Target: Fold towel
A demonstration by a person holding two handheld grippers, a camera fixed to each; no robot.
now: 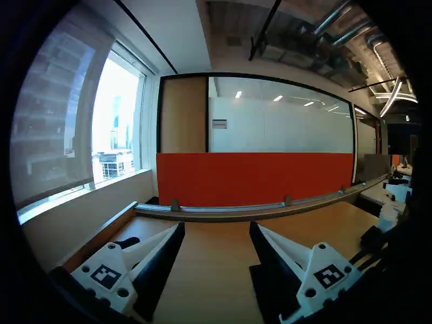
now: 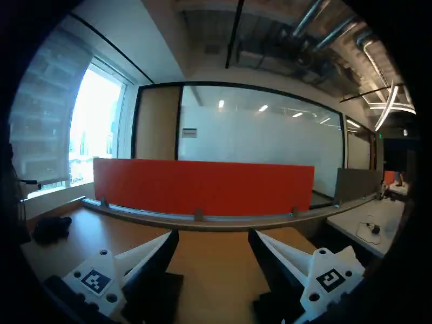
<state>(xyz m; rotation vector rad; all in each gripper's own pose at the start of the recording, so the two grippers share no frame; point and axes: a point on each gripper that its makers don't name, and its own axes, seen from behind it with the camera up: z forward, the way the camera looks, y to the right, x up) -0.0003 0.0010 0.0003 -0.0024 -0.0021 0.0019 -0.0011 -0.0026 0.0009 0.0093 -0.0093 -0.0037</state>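
In the left gripper view, my left gripper (image 1: 216, 227) is held open over a bare wooden desk (image 1: 216, 270), with nothing between its white and black fingers (image 1: 156, 254). In the right gripper view, my right gripper (image 2: 213, 233) is likewise open and empty above the same kind of wooden desk (image 2: 216, 275). A dark, crumpled-looking lump (image 2: 51, 228) lies on the desk at the far left of the right gripper view; I cannot tell what it is.
An orange divider panel (image 1: 254, 178) with a metal rail (image 1: 216, 208) runs along the desk's far edge. Windows (image 1: 113, 129) stand to the left. Dark items and a white object (image 1: 387, 216) sit at the right. A neighbouring white desk (image 2: 367, 221) carries a cable.
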